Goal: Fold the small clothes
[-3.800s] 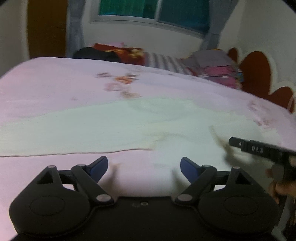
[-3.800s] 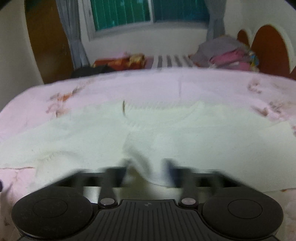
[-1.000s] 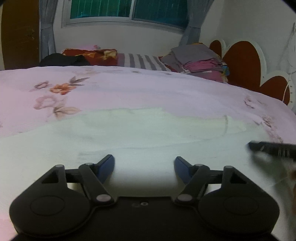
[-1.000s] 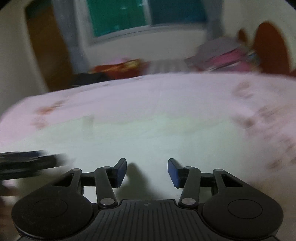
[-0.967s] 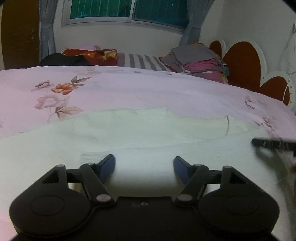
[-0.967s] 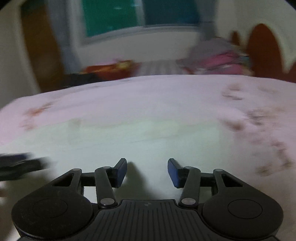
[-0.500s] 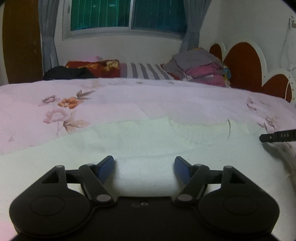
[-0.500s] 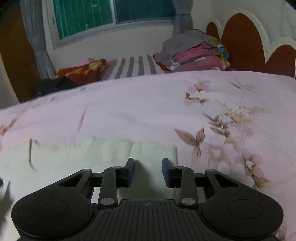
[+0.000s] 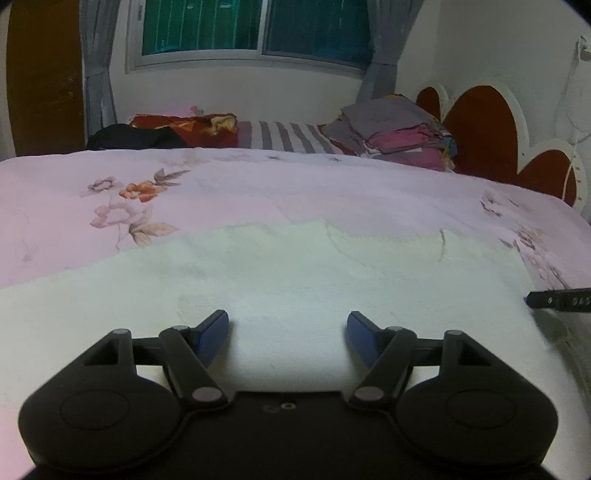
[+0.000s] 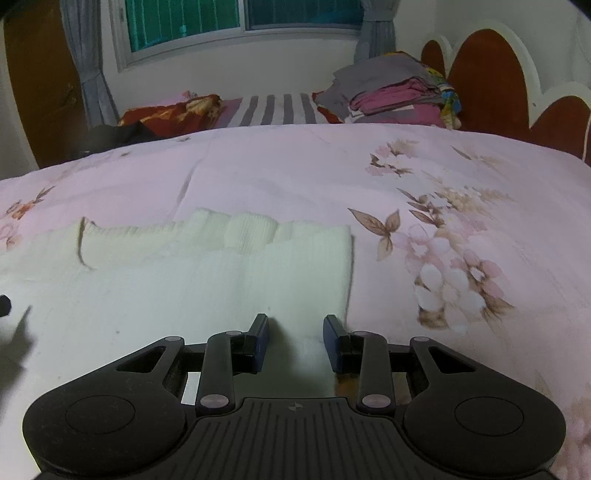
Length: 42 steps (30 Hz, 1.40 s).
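Cream knitted garment (image 9: pixel 295 280) is lying spread flat on the bed (image 9: pixel 258 184), whose pink floral sheet is showing on the far side of the garment and to both sides of it. Left hand-held gripper (image 9: pixel 288 328) is hovering low over the near part of the garment with its blue-tipped fingers (image 9: pixel 214 332) standing wide apart and gripping nothing; the garment's ribbed far edge is lying beyond it, toward the window (image 9: pixel 255 26). Right hand-held gripper (image 10: pixel 295 336) is sitting at the near right corner of the garment (image 10: pixel 221 280), its fingers (image 10: pixel 334 343) set at a narrower gap with a strip of the cream fabric lying between them; whether the pads are touching the fabric cannot be told. In the right wrist view the garment's right edge is running straight from that gripper away toward the window (image 10: pixel 221 22), and a ribbed, doubled band is lying along the far edge. At the right margin of the left wrist view, a black tip of the right hand-held gripper (image 9: pixel 557 301) is reaching in just beside the garment's right edge. Beyond the garment, at the far side of the bed, a stack of folded clothes (image 9: pixel 399 136) is resting beside the red headboard (image 9: pixel 487 129), with a striped pillow (image 9: pixel 284 136) and a dark red cushion (image 9: pixel 184 127) lying under the window.
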### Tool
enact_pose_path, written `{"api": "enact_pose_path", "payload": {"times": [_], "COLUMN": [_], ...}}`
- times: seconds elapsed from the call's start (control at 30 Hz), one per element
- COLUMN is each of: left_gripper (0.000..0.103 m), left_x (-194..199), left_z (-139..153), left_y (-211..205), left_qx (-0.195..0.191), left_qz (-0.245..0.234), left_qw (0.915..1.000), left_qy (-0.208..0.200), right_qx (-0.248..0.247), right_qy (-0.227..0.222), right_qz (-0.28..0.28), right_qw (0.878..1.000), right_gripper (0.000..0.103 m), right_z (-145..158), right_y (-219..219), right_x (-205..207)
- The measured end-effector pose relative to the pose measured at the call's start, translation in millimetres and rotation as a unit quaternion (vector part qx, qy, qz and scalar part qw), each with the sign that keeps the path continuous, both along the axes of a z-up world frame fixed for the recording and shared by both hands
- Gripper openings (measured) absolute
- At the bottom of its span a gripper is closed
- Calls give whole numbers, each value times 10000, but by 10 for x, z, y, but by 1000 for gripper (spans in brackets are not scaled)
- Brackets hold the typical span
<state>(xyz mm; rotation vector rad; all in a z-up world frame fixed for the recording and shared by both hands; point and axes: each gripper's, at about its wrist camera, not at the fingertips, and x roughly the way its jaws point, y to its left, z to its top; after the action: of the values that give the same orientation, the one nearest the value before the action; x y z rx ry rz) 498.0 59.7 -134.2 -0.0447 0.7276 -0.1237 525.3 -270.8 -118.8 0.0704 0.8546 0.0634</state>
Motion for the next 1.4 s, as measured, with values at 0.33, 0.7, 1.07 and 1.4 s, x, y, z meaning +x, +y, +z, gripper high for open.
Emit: {"api": "enact_pose_path", "payload": {"times": [0.33, 0.7, 1.07, 1.4], "left_gripper": [72, 87, 94, 68], "left_x": [-117, -241, -993, -1447], "left_z": [-13, 20, 105, -3], "left_y": [-26, 203, 1853, 3171], "left_qx": [196, 112, -57, -1871], "left_qz": [-157, 107, 2522, 4281], "left_qw": [9997, 9999, 9676, 8830], "left_qy": [8, 66, -1, -450], "right_qx": [65, 24, 102, 83], "right_qy": [56, -117, -376, -235], "right_qz": [-120, -295, -269, -176], "right_qw": [9999, 9995, 9989, 9995], "right_gripper": [34, 34, 72, 71], "right_z": [19, 100, 274, 215], "right_y": [-11, 27, 274, 572], "right_x": [-446, -598, -824, -707]}}
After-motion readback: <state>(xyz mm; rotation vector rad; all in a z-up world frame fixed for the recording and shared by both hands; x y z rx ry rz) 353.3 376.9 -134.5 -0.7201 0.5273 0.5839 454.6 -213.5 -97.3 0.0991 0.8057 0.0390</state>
